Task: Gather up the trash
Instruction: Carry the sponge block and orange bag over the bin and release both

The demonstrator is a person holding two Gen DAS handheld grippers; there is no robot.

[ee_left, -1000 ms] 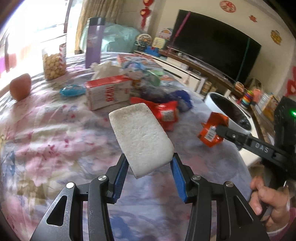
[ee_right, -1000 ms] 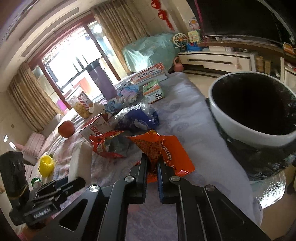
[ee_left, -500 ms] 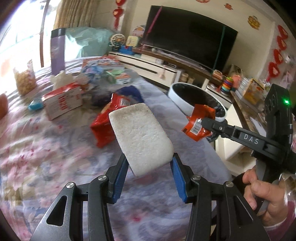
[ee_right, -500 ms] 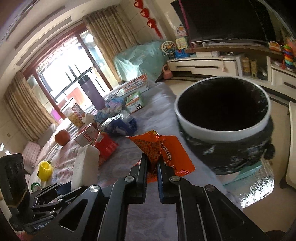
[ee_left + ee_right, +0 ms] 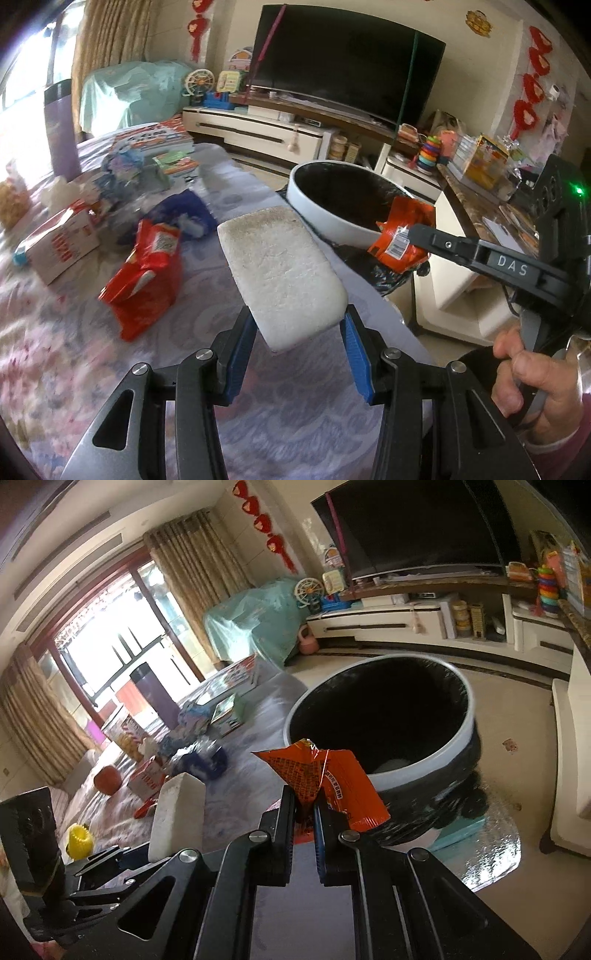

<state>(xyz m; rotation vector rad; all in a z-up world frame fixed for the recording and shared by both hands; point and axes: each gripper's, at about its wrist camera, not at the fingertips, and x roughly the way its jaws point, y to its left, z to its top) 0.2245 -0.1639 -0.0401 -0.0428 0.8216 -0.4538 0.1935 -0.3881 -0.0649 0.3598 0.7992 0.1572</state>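
A family living room, with a table [image 5: 192,369] under a pale flowered cloth standing before a big dark television [image 5: 343,62]. Closest to me, the left gripper [image 5: 299,336] clamps a white foam block [image 5: 280,273] between its blue pads, the slab jutting forward above the cloth. Beside it the right gripper [image 5: 304,805], held by a hand [image 5: 535,384], has its jaws pinched tight on the corner of an orange snack wrapper [image 5: 325,775], which hangs clear of the table, near the bin's rim. Just past the table's edge sits the bin [image 5: 380,775], a round white-rimmed tub lined in black, mouth open; I can't make out what lies inside. Further back on the cloth more litter waits: a red snack bag [image 5: 147,269], a crumpled blue wrapper [image 5: 184,214], a red-and-white carton [image 5: 59,243].

Both pieces look to be on their way to the bin, so this is the carrying step. Next, I'd guess, each load must get over the dark mouth before the jaws let go; the light wrapper could drift and the block could catch the rim.
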